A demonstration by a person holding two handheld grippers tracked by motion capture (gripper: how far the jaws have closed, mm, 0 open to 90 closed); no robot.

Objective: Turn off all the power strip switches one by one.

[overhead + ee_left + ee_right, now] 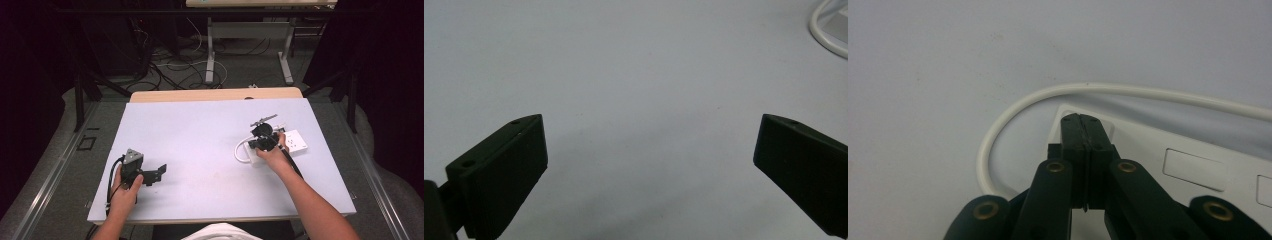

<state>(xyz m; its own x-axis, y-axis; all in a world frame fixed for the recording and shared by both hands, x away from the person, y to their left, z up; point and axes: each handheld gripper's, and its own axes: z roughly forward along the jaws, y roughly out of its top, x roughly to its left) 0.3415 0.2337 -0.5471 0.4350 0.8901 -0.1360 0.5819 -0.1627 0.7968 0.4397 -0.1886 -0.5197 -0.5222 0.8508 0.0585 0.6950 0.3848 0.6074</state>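
Note:
A white power strip (296, 142) lies on the right side of the pale table mat, with its white cable (241, 151) looped off its left end. My right gripper (263, 142) points down over that left end. In the right gripper view its jaws are pressed together with nothing between them, and the right gripper's tips (1082, 121) rest at the corner of the power strip (1198, 155), beside the cable (1013, 107). My left gripper (156, 175) rests low at the left of the mat, open and empty. The left gripper (650, 124) faces bare mat, with the cable (824, 30) far off.
The pale mat (200, 140) covers a wooden tabletop (215, 94). Beyond the far edge stand another desk's legs (210, 60) among loose floor cables. Metal frame bars run along both sides of the table.

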